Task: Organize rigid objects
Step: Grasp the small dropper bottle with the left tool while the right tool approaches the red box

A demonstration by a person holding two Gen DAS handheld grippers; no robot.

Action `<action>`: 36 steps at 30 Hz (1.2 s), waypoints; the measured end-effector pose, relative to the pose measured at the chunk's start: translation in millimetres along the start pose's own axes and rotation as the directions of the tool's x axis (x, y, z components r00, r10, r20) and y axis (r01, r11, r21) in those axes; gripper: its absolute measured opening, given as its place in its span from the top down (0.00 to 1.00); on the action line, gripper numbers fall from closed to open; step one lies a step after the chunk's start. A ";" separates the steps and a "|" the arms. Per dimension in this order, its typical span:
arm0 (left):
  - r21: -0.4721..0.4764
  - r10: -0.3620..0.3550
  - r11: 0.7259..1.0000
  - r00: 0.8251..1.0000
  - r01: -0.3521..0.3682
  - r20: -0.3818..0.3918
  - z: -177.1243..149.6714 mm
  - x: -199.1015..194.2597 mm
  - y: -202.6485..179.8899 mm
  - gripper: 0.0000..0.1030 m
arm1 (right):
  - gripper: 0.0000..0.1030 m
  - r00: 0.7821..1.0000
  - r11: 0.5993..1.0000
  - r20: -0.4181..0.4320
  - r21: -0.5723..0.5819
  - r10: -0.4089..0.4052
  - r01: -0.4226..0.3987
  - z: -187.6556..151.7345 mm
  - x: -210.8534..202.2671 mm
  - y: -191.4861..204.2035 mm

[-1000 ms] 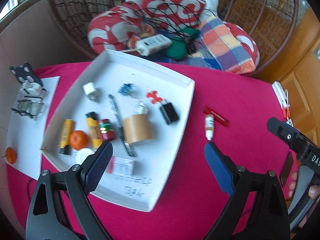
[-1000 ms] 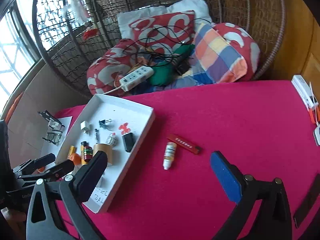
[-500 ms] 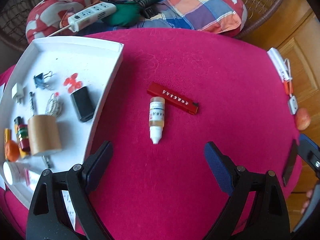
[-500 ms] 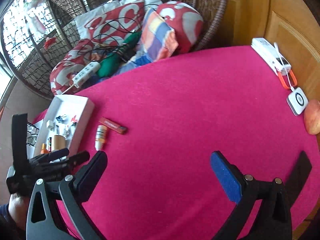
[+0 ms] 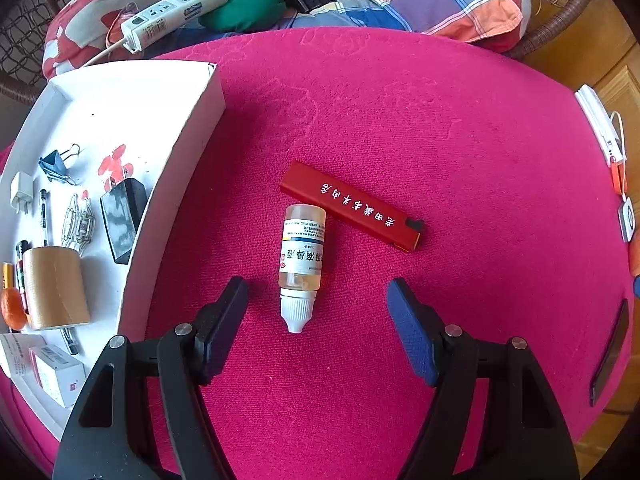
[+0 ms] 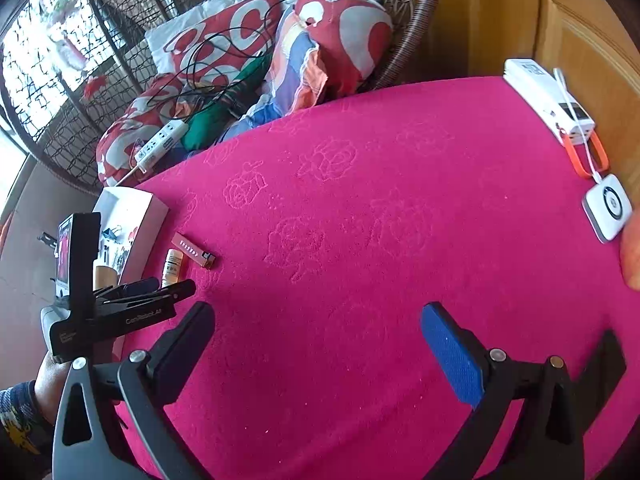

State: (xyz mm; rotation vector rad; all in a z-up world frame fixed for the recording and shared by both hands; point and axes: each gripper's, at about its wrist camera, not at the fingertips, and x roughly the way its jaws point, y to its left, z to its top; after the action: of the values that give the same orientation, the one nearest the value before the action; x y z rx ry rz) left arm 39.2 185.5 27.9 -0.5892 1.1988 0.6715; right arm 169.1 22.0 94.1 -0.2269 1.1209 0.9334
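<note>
Left wrist view looked down on a fuzzy pink cloth with faint flower shapes pressed into it. A small dropper bottle lay flat on it, white pointed cap toward the camera, with clear yellowish liquid and a white label. Its flat end touched a long red box with white writing, which lay slanted.

The left gripper hung over the bottle's cap. Its jaws had just been closing, yet they were spread apart, and no pad touched the bottle. Pink cloth showed on both sides of the bottle.

Just to the left stood a white tray with a low straight wall. Inside it lay a brown tape roll, a black block and a blue binder clip.

Right wrist view showed the right gripper spread wide over bare pink cloth, pinching nothing. Plenty of open cloth lay ahead of it. A white power bank and a small white square gadget sat by the cloth's right edge, well apart from the bottle. Soft red and white cushions lay past the far edge.
</note>
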 end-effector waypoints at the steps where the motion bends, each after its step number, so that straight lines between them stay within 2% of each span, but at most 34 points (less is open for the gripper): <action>1: -0.004 0.003 1.000 1.000 -0.003 -0.001 0.2 1.3 -0.1 0.30 | 0.00 1.000 1.000 -0.002 -0.007 0.002 -0.002 0.3 1.1 0.1; 7: -0.014 0.014 1.000 1.000 -0.014 0.001 3.0 4.2 -1.7 0.30 | 0.00 1.000 1.000 -0.011 -0.023 0.008 -0.008 2.0 3.9 -2.2; 11: -0.055 -0.044 0.997 0.999 0.045 0.021 1.2 2.1 5.8 0.30 | 0.00 1.000 1.000 0.001 -0.019 0.019 -0.019 3.0 4.1 -4.2; 12: -0.054 -0.051 0.997 0.998 0.052 0.021 1.2 1.2 6.9 0.32 | 0.00 1.000 0.999 -0.001 -0.022 0.029 -0.029 3.8 5.3 -3.9; 14: -0.035 -0.022 0.999 1.000 0.022 0.018 1.2 -0.4 7.5 0.50 | 0.00 0.999 0.999 -0.012 -0.041 0.035 -0.036 6.1 8.8 -0.4; 17: -0.038 0.006 0.999 1.000 -0.005 0.020 0.9 -2.8 10.7 0.65 | 0.00 0.999 0.995 -0.032 -0.104 0.006 -0.009 9.7 15.1 10.9; 19: -0.042 0.004 0.999 1.000 -0.003 0.022 0.3 -3.9 11.0 0.67 | 0.00 0.998 0.989 -0.052 -0.145 -0.017 0.009 10.5 19.3 18.1; 27: -0.028 0.029 0.999 0.998 -0.028 0.047 2.7 -5.7 2.3 0.67 | 0.00 0.994 0.985 -0.074 -0.159 -0.077 0.064 7.5 26.5 19.7; 30: -0.025 0.038 0.999 0.998 -0.037 0.043 7.8 -2.1 -0.4 0.67 | 0.00 0.997 0.987 -0.060 -0.155 -0.054 0.045 7.3 25.4 20.2; 34: 0.015 0.044 0.999 0.997 -0.045 0.062 9.8 -1.0 -4.7 0.67 | 0.00 0.998 0.986 -0.058 -0.165 0.030 -0.039 10.9 29.0 26.0; 36: 0.035 0.039 0.999 0.996 -0.041 0.076 7.6 -2.2 -4.9 0.78 | 0.00 0.998 0.979 -0.054 -0.199 0.046 -0.056 15.4 32.8 33.8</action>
State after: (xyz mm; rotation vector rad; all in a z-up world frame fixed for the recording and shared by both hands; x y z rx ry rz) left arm 47.2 187.4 32.3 -0.5065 1.1526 0.6986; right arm 158.4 69.1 82.9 -0.3884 1.0818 1.0924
